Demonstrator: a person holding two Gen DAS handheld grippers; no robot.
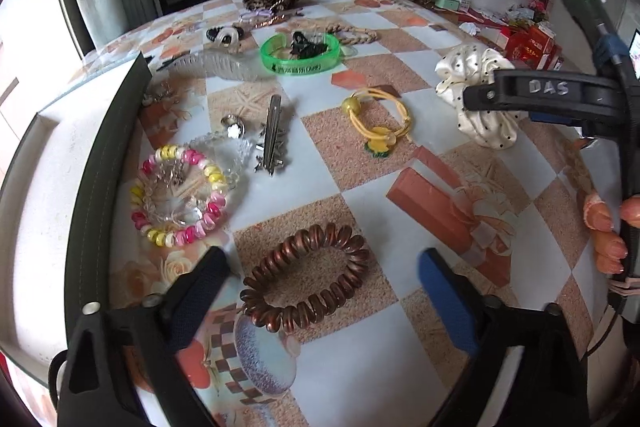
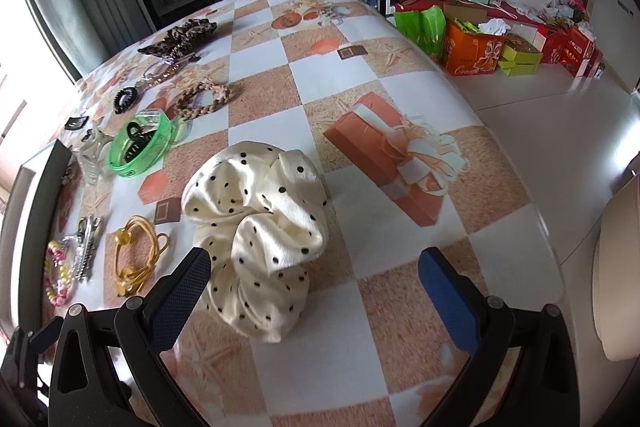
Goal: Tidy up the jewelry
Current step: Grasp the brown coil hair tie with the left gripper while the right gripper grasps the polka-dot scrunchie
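A brown spiral hair tie [image 1: 306,277] lies flat on the patterned tablecloth [image 1: 360,187]. My left gripper [image 1: 323,254] stands open around it, one finger on each side, the pads apart from the coil. A cream scrunchie with black dots [image 2: 256,203] lies bunched up between the fingers of my right gripper [image 2: 315,255], which is open; the scrunchie sits close to the left finger [image 2: 180,299]. In the left wrist view, the right gripper's finger [image 1: 520,95] hangs over the same scrunchie [image 1: 460,67].
A pink and yellow bead bracelet [image 1: 180,195], a silver clip [image 1: 272,135], a yellow hair tie [image 1: 376,123] and a green bangle [image 1: 300,55] lie further out. A dark-rimmed tray [image 1: 100,155] borders the left. A hand [image 1: 604,235] holds the right gripper. Boxes [image 2: 480,55] stand on the floor.
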